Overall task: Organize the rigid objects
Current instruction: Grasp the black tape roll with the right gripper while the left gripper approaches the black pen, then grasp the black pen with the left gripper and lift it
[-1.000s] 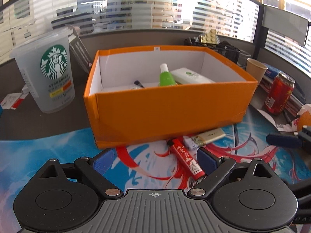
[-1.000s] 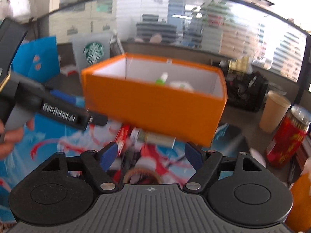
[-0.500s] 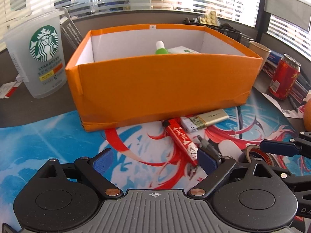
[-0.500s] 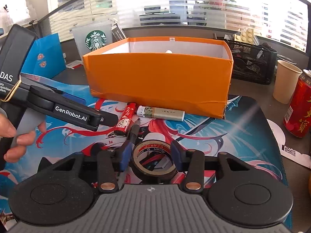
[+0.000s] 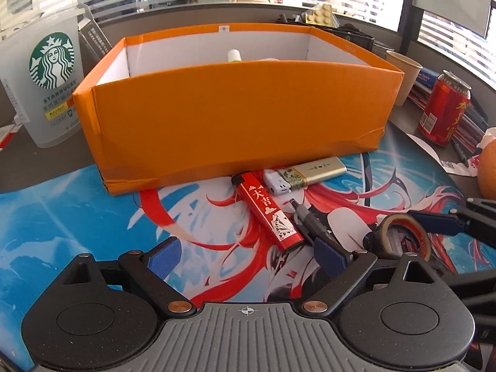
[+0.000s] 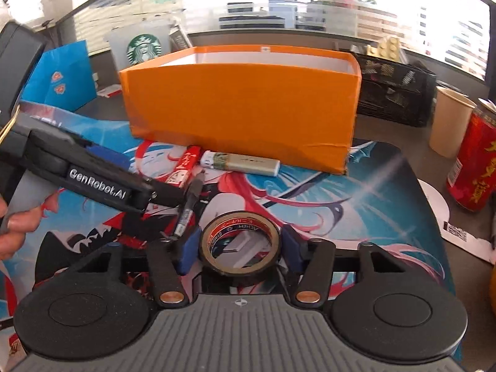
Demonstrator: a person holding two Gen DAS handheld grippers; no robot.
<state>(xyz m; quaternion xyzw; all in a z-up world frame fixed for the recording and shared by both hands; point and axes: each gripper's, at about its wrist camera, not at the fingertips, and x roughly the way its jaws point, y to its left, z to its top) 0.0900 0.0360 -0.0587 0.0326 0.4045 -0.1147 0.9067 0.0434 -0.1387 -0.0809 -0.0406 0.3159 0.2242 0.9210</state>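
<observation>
An orange box [image 5: 235, 117] stands on the printed mat, also in the right wrist view [image 6: 241, 105]; a green-capped bottle [image 5: 234, 55] pokes up inside. In front lie a red lighter [image 5: 266, 210], a gold and white lighter [image 5: 305, 176] and a black pen [image 5: 310, 223]. My right gripper [image 6: 240, 248] has its blue pads on both sides of a tape roll [image 6: 240, 241], which rests on the mat; the roll also shows in the left wrist view [image 5: 403, 235]. My left gripper [image 5: 246, 255] is open and empty, low over the mat near the red lighter.
A Starbucks cup [image 5: 46, 83] stands left of the box. A paper cup [image 5: 404, 74], a red can [image 5: 443, 111] and a black mesh organizer [image 6: 393, 90] stand to the right. A blue paper bag [image 6: 59, 77] is at far left.
Both grippers have come down and back toward the mat. My right gripper has closed in around the tape roll. My left gripper has stayed open.
</observation>
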